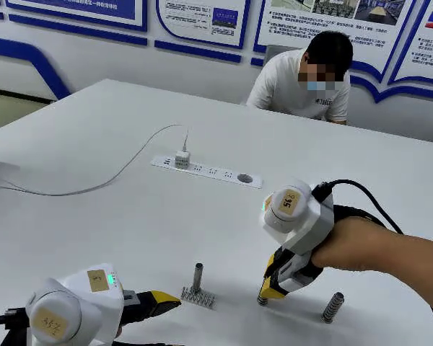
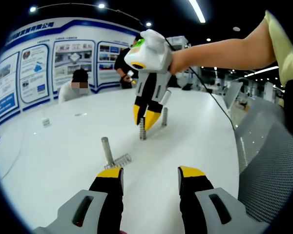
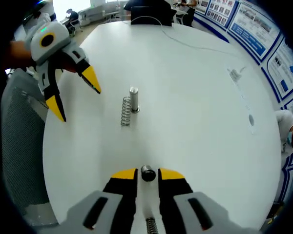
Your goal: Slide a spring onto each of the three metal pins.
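The right hand-held gripper (image 1: pixel 265 294) is nose-down at the table (image 1: pixel 130 216). Its jaws are pressed close on the top of a pin (image 3: pixel 147 173) that looks to carry a spring already. At its 3 o'clock in the head view, well apart, stands another sprung pin (image 1: pixel 333 306). Over at 9 o'clock is the bare pin (image 1: pixel 197 276), upright, with the loose spring (image 1: pixel 198 297) lying flat at its foot, touching it or just beside it. And the left hand-held gripper (image 2: pixel 150 173) hovers low, jaws spread wide and empty, aimed at that pair from near by.

The danger now, I'd say, is the pick-up. That spring lies right against the pin, so a jaw coming in wide could knock the pin over. A coil pinched off-centre may squirt out and roll away across the smooth table. And if the right one lets go crookedly, its own pin could tip.
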